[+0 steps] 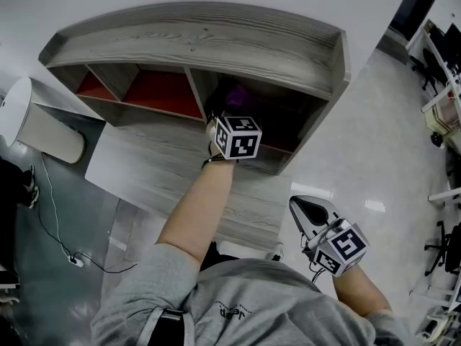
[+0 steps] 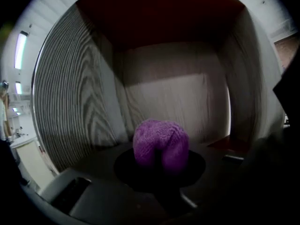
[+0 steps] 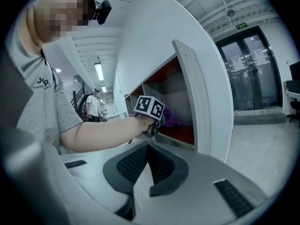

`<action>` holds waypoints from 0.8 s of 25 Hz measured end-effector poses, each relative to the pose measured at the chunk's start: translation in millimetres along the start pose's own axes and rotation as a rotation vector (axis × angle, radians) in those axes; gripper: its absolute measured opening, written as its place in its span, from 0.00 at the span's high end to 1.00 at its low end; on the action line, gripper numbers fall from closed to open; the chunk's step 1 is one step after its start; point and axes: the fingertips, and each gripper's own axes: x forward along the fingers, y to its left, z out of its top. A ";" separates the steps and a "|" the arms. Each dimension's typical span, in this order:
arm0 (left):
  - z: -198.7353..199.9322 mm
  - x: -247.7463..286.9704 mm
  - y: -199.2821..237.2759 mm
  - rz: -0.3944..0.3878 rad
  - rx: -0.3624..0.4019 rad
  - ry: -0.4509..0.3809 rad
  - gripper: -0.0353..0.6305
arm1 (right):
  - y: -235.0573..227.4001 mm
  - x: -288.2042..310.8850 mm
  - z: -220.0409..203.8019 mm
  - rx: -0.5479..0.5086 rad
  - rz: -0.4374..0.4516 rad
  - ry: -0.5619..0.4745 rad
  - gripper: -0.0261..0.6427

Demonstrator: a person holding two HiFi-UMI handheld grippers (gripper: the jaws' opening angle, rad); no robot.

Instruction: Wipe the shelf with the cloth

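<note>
A purple knitted cloth (image 2: pixel 161 142) is bunched into a ball, and my left gripper (image 2: pixel 161 162) is shut on it. That gripper (image 1: pixel 230 117) reaches into the right compartment of the grey wood shelf (image 1: pixel 194 38), and a bit of the cloth (image 1: pixel 241 96) shows in the dark beyond its marker cube (image 1: pixel 238 137). The cloth is held inside the compartment, with its grey back wall (image 2: pixel 178 102) straight ahead. My right gripper (image 1: pixel 297 205) is low at the right, near the person's body and away from the shelf. It (image 3: pixel 148 149) is shut with nothing in it.
The shelf has two more compartments with red backs (image 1: pixel 162 92) to the left. A wood-grain ledge (image 1: pixel 158 164) runs below the openings. A white cylinder (image 1: pixel 39 125) and a cable (image 1: pixel 57 222) lie at the left. Pale floor (image 1: pixel 374 143) spreads to the right.
</note>
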 end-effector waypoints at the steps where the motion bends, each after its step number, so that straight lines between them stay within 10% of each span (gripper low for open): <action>1: -3.4 2.0 3.9 0.015 -0.006 0.024 0.84 | 3.0 2.2 1.1 -0.002 0.009 0.000 0.93; 15: -35.7 56.2 -8.2 -0.046 -0.033 0.300 0.85 | -6.3 -15.9 7.1 0.015 -0.015 -0.018 0.93; 20: -19.8 50.4 -72.7 -0.248 -0.011 0.278 0.85 | -12.2 -19.8 5.3 0.024 -0.026 -0.022 0.93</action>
